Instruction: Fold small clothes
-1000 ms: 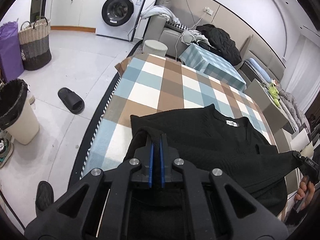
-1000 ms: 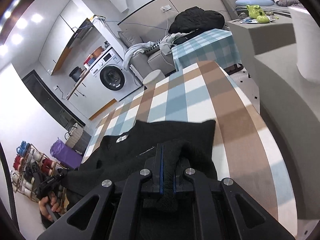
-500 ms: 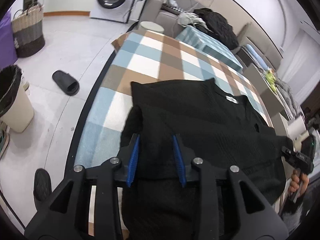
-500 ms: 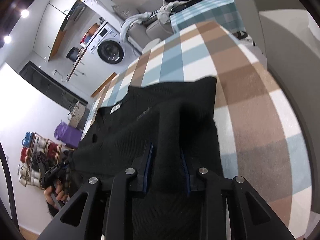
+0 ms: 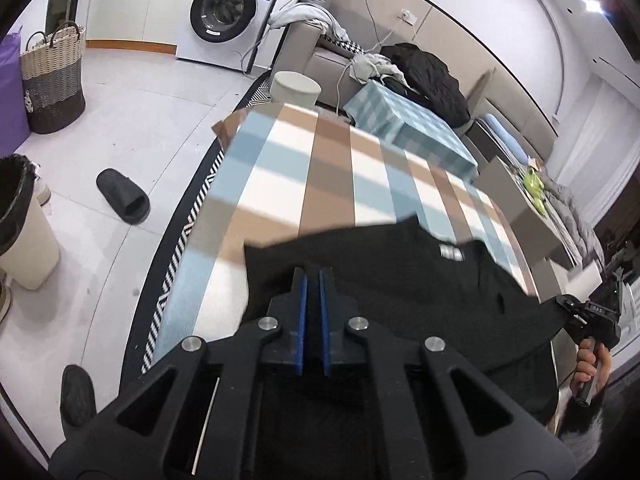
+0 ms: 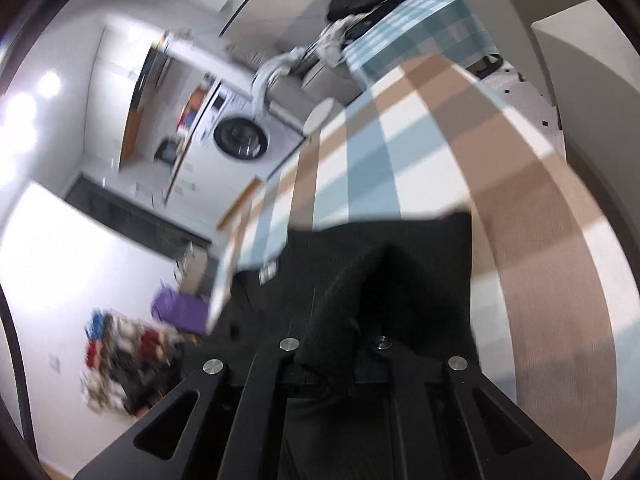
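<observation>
A black knit sweater (image 5: pixel 400 272) lies on the checked table cloth (image 5: pixel 328 176), its white neck label (image 5: pixel 450 251) facing up. My left gripper (image 5: pixel 313 280) is over the sweater's left edge with its blue pads shut and nothing seen between them. In the blurred right wrist view the sweater (image 6: pixel 400 248) lies ahead, and a raised fold of it (image 6: pixel 340 312) covers my right gripper's fingertips, so its jaws do not show. The right gripper (image 5: pixel 592 316) also appears in the left wrist view at the sweater's right edge, held by a hand.
A smaller checked table (image 5: pixel 404 128) with dark clothes stands beyond the far end. On the floor to the left are a black slipper (image 5: pixel 124 196), a bin (image 5: pixel 20 220) and a woven basket (image 5: pixel 52 76). A washing machine (image 5: pixel 228 12) and a sofa stand at the back.
Both grippers opened and let go of the sweater half a second ago. The left one has since shut empty and drawn back. The right view is now tilted and blurred from fast motion.
</observation>
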`<state>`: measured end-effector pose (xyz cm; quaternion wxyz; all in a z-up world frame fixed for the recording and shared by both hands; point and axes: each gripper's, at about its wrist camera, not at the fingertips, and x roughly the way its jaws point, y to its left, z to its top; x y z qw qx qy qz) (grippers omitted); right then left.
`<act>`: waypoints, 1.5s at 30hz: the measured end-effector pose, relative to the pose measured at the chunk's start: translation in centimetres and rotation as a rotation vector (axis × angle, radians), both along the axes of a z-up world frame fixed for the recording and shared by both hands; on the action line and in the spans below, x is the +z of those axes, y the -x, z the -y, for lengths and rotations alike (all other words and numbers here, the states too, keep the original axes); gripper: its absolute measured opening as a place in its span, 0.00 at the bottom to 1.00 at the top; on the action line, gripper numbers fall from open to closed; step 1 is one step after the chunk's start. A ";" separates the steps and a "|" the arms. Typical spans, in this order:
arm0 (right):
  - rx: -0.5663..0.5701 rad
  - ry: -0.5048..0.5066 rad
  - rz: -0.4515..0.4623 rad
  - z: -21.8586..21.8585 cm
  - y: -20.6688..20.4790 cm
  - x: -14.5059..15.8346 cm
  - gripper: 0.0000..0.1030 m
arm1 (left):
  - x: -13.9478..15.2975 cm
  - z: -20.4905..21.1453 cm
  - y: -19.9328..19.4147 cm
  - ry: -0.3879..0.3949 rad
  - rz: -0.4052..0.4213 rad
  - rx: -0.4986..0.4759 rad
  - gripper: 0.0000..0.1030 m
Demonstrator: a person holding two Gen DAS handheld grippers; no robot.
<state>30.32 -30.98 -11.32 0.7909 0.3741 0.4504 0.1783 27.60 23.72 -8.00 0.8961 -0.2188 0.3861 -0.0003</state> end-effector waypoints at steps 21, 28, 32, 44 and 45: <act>0.018 0.146 -0.099 0.2 -3.9 -0.2 0.39 | -2.3 -3.3 -1.5 0.030 -0.063 0.133 0.40; 0.117 0.355 -0.060 -2.0 -1.7 -0.1 0.39 | -2.2 -2.1 -0.4 -0.047 -0.068 0.096 0.49; 0.123 0.425 -0.044 -2.5 -1.7 -0.2 0.39 | -3.0 -1.0 -1.9 -0.066 -0.095 0.056 0.49; 0.095 0.617 -0.011 -3.6 -4.0 -0.4 0.41 | -5.1 0.4 -8.0 -0.187 -0.133 0.016 0.30; 0.093 0.621 -0.010 -3.5 -4.1 -0.4 0.41 | -4.8 0.5 -8.0 -0.196 -0.108 0.008 0.18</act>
